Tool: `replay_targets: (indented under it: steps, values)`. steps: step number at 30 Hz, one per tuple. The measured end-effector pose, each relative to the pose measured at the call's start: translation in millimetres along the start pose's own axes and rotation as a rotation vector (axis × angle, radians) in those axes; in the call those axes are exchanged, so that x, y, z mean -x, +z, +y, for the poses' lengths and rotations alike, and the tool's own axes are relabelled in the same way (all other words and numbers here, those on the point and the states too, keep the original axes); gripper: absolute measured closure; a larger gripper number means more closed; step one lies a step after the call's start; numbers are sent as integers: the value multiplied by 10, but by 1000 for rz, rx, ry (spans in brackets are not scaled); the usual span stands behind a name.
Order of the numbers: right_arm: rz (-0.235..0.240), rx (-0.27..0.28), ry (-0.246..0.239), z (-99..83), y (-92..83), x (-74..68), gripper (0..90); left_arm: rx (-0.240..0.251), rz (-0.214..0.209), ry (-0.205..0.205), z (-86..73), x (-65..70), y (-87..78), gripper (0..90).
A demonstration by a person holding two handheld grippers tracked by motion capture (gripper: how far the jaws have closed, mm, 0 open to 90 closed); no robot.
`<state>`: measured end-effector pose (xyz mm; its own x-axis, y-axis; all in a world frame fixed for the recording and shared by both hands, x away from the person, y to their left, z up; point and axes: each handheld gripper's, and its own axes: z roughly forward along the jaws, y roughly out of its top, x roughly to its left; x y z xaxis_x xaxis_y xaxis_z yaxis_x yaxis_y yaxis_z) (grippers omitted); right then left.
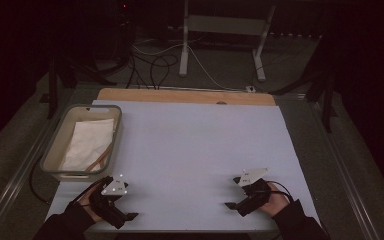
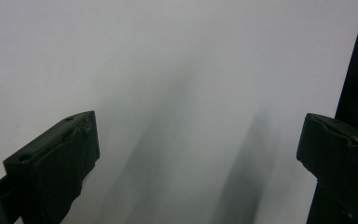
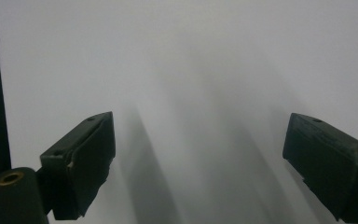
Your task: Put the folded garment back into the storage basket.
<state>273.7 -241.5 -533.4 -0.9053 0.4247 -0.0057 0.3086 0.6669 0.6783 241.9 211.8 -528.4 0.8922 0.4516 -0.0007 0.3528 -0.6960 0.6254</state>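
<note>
A person holds a hand-held gripper in each hand at the near edge of a white-topped table (image 1: 190, 150). The left hand-held gripper (image 1: 127, 217) sits at about 7 o'clock on the table and the right hand-held gripper (image 1: 232, 206) at about 5 o'clock, the two well apart. Both have their jaws spread wide and grip nothing; each gripper view shows only bare white table between the black jaws, with soft shadows falling across it. A grey three-cornered plate tops each tool.

The nearest thing to them is a shallow rectangular tub (image 1: 55, 150), pale grey-beige with rounded corners and a handle slot in its far wall, standing at about 9 o'clock on the table's left edge, just beyond the left hand-held gripper. Inside it lies a white folded cloth (image 1: 87, 142), slightly rumpled, with a thin reddish-brown strip showing along its near right side. No label, brand or writing can be read on the tub, the cloth or the tools in the dim light.

Beyond the table, at 12 o'clock, a bare wooden strip (image 1: 180, 96) edges the white surface.
</note>
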Motion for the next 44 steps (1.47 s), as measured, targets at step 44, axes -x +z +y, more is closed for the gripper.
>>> replay_targets:
  steps: [44]
  values:
    - [-29,60,18,-276,-231,45,94,30,36,-41,-195,-31,-19,5]
